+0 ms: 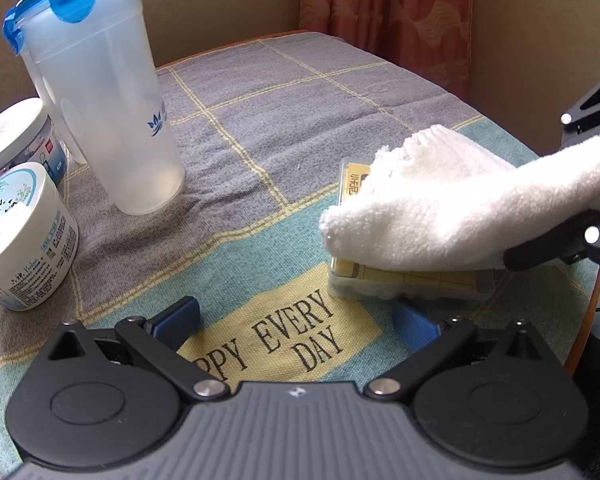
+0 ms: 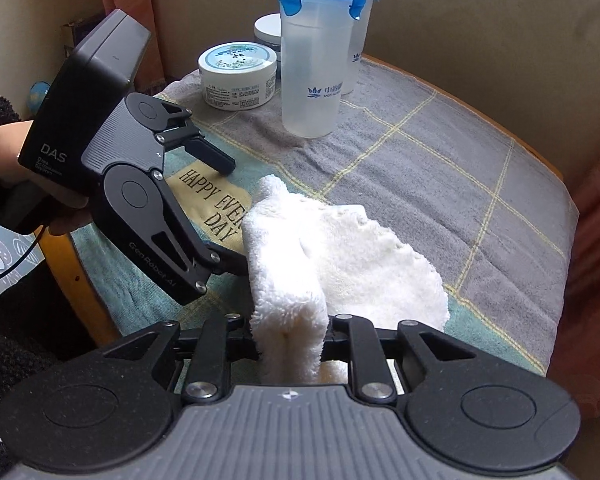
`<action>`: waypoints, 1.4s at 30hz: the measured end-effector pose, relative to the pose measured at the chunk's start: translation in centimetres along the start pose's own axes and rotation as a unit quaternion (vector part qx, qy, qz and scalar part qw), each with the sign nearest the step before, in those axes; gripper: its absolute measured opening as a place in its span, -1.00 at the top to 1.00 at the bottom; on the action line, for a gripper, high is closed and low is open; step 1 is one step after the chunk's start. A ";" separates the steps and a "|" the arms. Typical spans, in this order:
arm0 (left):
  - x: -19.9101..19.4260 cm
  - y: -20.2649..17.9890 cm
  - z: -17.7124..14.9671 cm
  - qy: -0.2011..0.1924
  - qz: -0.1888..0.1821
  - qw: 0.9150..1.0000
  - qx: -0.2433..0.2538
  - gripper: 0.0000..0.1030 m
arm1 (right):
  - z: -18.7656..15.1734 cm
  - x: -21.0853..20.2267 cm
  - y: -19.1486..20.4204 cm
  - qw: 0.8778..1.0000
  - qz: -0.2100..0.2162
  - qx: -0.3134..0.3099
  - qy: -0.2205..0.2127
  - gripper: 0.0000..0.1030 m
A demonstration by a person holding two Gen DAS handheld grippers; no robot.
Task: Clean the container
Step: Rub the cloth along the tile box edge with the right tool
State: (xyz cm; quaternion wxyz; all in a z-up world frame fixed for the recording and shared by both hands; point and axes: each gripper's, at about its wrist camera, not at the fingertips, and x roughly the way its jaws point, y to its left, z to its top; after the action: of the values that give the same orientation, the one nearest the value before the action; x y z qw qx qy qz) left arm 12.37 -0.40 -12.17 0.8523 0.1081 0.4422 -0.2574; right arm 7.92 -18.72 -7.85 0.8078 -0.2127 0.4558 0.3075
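Right gripper (image 2: 288, 344) pinched the cloth (image 1: 452, 216) over the flat box (image 1: 412, 284) near the table's front edge; left gripper (image 1: 296, 324) gaped empty beside it, so unbraced box could have slid under wiping.

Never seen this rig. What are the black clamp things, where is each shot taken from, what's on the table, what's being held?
No robot here: a person holds a two-finger handheld gripper in each hand, with a fisheye camera on each looking along its fingers. One picture looks out from the left gripper, whose blue-padded jaws stand open and empty. The other looks out from the right gripper, shut on a folded white cloth. The left view shows that cloth lying over a flat clear plastic box with a yellow insert. Everything sits on a checked tablecloth. At the back stand two tall clear cups with blue clip lids, a round white tub and a white-lidded jar.
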 end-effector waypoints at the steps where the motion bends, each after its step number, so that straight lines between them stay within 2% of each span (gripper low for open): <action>1: 0.0 0.0 0.0 0.000 0.000 1.000 0.000 -0.98 | 0.0 -0.1 -0.2 1.000 -0.002 0.000 0.001 0.55; 10: -0.1 -1.5 -0.2 -0.001 0.010 1.000 -0.012 -0.98 | 1.9 0.3 -2.1 1.000 -0.027 0.005 -0.011 0.55; 17: -0.2 -1.6 -0.2 -0.001 0.011 1.000 -0.013 -0.98 | 3.2 1.4 -1.3 1.000 -0.009 -0.016 -0.017 0.55; 24: -0.3 -1.6 -0.3 -0.001 0.011 1.000 -0.013 -0.98 | 2.1 1.1 0.6 0.999 0.011 -0.043 0.000 0.53; 30: -0.3 -1.3 -0.3 -0.001 0.012 1.000 -0.014 -0.98 | 0.8 0.1 1.4 0.998 0.011 -0.058 0.015 0.52; 36: -0.3 -1.2 -0.3 -0.001 0.012 1.000 -0.014 -0.98 | -0.3 -0.6 1.0 0.998 -0.004 -0.056 0.027 0.52; 42: -0.1 -1.1 -0.2 0.000 0.012 1.000 -0.014 -0.98 | -0.1 -0.4 -0.8 0.999 -0.027 -0.035 0.026 0.53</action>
State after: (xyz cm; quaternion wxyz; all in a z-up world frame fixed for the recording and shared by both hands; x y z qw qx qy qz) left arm 11.58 -1.26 -12.18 0.8569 0.1009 0.4443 -0.2410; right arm 8.25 -19.44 -7.49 0.7956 -0.2609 0.4597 0.2960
